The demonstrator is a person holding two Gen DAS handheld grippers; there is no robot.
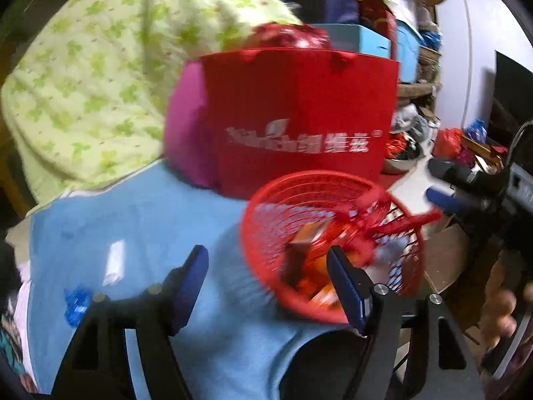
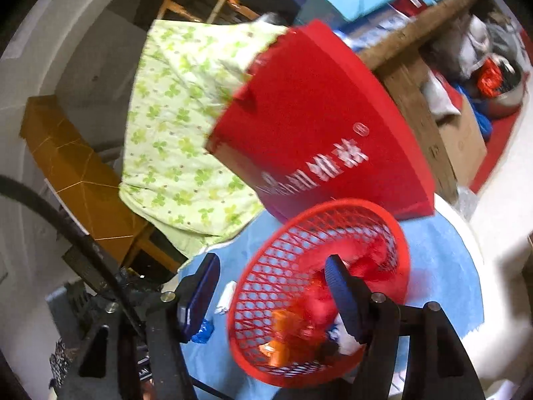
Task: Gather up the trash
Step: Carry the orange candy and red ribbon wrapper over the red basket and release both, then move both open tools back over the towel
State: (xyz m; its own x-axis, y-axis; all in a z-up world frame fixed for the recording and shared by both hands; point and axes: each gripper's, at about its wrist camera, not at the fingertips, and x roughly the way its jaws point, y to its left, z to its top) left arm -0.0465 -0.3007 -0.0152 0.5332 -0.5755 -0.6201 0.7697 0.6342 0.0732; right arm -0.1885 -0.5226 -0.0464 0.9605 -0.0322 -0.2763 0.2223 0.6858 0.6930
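Observation:
A red mesh basket (image 1: 333, 243) (image 2: 319, 286) lies tipped on a blue cloth (image 1: 150, 220), holding orange and red wrappers. My left gripper (image 1: 269, 290) is open, with its right finger in front of the basket's near rim and only cloth between its pads. My right gripper (image 2: 273, 295) is also open. The basket's left rim lies between its fingers and its right finger is over the basket's mouth, with no pad pressing. On the cloth left of the basket lie a white wrapper (image 1: 113, 263) (image 2: 226, 296) and a blue wrapper (image 1: 76, 305) (image 2: 201, 330).
A red paper bag (image 1: 299, 120) (image 2: 319, 126) stands right behind the basket. A green-patterned quilt (image 1: 93, 76) (image 2: 180, 123) is heaped at the back left. Boxes and clutter (image 1: 409, 133) fill the right side past the table's edge. A hand (image 1: 506, 300) shows at far right.

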